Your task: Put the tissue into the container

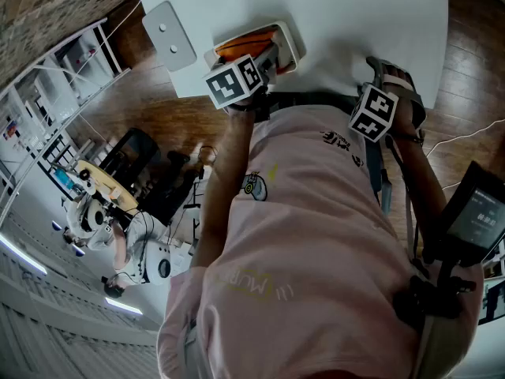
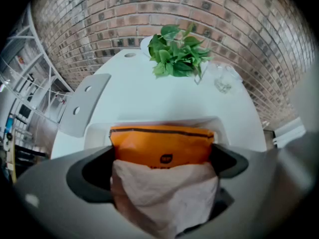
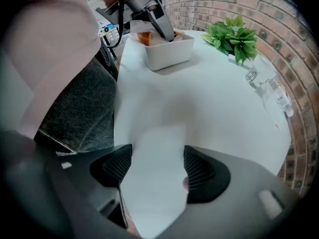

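Observation:
A pale, wrinkled tissue pack (image 2: 164, 193) sits between the wide-apart jaws of my left gripper (image 2: 164, 158); its sides reach both pads. It leans on an orange packet (image 2: 162, 143) standing in the white container (image 2: 149, 126). From the head view, the left gripper (image 1: 252, 65) points steeply down into the container (image 1: 288, 42) at the table's near edge. My right gripper (image 3: 152, 166) is open with nothing between its jaws, hanging over bare white table (image 3: 209, 93). It shows at the table's near right edge (image 1: 379, 93).
A green plant (image 2: 177, 51) and a small glass item (image 2: 222, 81) stand at the far side of the table, before a brick wall. A grey flat plate with two holes (image 1: 170, 34) overhangs the table's left edge. The person's pink shirt (image 1: 316, 235) is close to the near edge.

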The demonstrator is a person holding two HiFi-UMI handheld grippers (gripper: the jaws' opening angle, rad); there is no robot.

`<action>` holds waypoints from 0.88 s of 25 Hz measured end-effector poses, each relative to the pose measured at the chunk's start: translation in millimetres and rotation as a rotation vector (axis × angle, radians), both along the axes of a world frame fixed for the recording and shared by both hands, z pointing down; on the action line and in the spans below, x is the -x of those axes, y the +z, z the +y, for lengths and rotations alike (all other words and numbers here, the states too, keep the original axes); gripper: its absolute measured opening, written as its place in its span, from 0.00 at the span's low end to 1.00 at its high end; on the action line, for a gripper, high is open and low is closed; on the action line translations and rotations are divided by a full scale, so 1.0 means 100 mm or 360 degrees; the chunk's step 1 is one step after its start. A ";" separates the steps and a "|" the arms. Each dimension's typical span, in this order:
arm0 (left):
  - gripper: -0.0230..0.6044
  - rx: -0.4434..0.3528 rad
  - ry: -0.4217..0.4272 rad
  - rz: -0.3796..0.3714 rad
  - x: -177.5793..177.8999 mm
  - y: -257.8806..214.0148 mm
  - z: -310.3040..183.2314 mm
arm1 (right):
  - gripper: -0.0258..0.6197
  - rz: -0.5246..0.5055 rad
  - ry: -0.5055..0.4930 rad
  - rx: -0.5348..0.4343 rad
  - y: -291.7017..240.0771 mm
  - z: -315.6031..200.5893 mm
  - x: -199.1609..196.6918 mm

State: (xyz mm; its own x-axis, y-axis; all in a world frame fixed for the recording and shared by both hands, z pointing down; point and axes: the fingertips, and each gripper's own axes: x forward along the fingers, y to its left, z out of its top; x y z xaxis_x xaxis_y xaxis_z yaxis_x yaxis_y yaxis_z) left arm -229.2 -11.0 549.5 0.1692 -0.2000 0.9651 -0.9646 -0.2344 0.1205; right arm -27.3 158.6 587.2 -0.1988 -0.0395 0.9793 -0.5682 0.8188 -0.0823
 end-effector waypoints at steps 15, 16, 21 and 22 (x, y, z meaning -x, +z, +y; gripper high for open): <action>0.64 -0.0198 0.0162 -0.0017 0.07 -0.16 -0.06 | 0.55 -0.0112 0.0009 -0.0093 0.05 -0.05 0.01; 0.62 -0.0204 0.0181 -0.0017 0.07 -0.18 -0.06 | 0.55 -0.0121 0.0009 -0.0094 0.05 -0.05 0.01; 0.56 -0.0293 0.0226 0.0019 0.08 -0.44 -0.03 | 0.55 -0.0159 0.0012 -0.0111 0.01 0.00 0.01; 0.56 -0.0329 0.0228 0.0033 0.07 -0.56 -0.02 | 0.55 -0.0164 0.0013 -0.0114 0.00 0.02 0.01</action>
